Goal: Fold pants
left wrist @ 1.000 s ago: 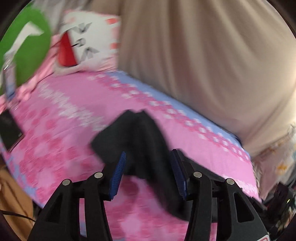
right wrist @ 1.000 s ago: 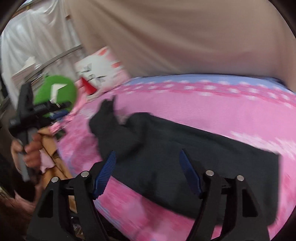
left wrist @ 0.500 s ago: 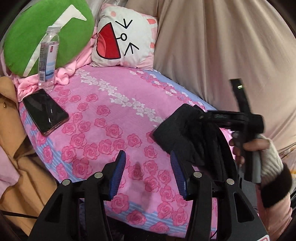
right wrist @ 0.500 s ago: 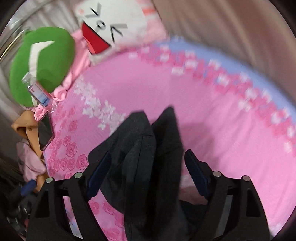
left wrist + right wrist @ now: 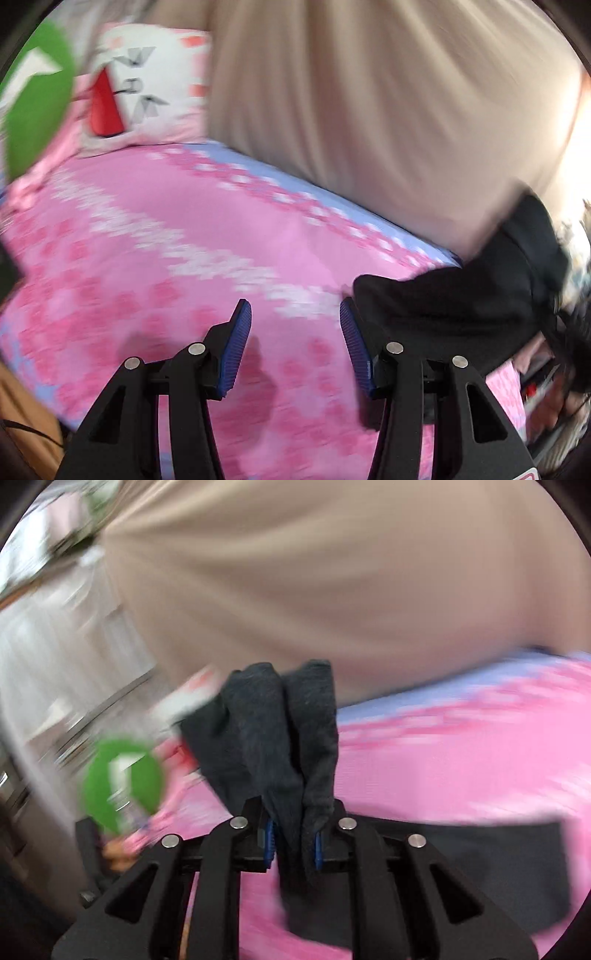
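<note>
Right gripper: the black 2-finger right gripper (image 5: 293, 843) has its blue ribbed pads (image 5: 269, 843) closing on a bunch of dark grey fabric, with the cloth pinched between them.
Held part: 2 narrow folds of the dark charcoal knit pants (image 5: 280, 734) stand up out of the jaws, side by side, their tops in front of the beige curtain (image 5: 332, 572).
Rest of the pants, right view: a flat dark panel trails from the jaws to the right and lies on the pink rose-print bedspread (image 5: 461, 760), reaching close to the frame's right edge.
Left gripper: the black 2-finger left gripper (image 5: 295, 347) has its blue pads about half apart with nothing between them; only bedspread shows in the gap.
Left gripper position: it hangs over the near part of the bed, pointing down at a slant, and casts a shadow on the cloth below.
Pants, left view: the dark mass of the pants lies just right of the right-hand pad and rises toward the upper right against the curtain; whether the pad touches it I cannot tell.
Bedspread: pink with darker roses, a band of white flowers, and a pale blue strip along the far edge by the curtain.
Pillows: a white square cartoon-face cushion with a red mouth (image 5: 144, 85) leans at the far left end; a round green cushion with a white mark (image 5: 33, 96) sits beside it at the frame's left edge.
Sharpness: both views are motion-blurred, so small details are unclear.
</note>
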`<move>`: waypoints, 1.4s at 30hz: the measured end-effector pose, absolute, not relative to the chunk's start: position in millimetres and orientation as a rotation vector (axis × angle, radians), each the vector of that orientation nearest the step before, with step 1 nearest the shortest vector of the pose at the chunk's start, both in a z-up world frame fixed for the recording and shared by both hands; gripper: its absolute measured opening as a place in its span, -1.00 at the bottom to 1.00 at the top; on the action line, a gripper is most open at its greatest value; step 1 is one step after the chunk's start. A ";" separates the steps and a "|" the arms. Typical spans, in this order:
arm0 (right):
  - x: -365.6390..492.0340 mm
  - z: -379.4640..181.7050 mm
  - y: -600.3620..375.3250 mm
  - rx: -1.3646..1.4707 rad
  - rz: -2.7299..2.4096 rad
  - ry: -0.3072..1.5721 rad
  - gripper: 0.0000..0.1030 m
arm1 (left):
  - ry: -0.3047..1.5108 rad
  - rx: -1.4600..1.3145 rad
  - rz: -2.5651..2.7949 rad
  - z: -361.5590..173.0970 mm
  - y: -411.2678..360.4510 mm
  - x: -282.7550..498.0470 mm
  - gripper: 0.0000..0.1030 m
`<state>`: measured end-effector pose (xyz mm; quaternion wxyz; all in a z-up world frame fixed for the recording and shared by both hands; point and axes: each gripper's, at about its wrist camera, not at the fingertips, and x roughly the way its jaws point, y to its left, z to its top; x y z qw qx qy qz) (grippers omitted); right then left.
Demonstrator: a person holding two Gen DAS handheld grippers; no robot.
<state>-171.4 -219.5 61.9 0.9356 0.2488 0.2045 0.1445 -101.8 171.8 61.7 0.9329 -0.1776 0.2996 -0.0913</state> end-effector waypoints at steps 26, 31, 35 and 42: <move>-222.4 -82.4 -366.6 0.735 0.034 0.594 0.37 | 0.952 -0.280 -0.328 -10.9 -18.2 -42.6 -0.95; -226.2 -91.6 -361.7 0.776 0.080 0.631 0.37 | 0.913 -0.226 -0.371 12.0 -14.6 -66.2 -0.82; -223.1 -96.5 -364.7 0.851 0.160 0.624 0.38 | 0.870 -0.210 -0.480 23.4 -36.1 -104.1 0.50; -207.7 -95.8 -375.8 0.881 0.172 0.602 0.40 | 0.903 -0.114 -0.514 -1.4 -62.8 -119.9 0.50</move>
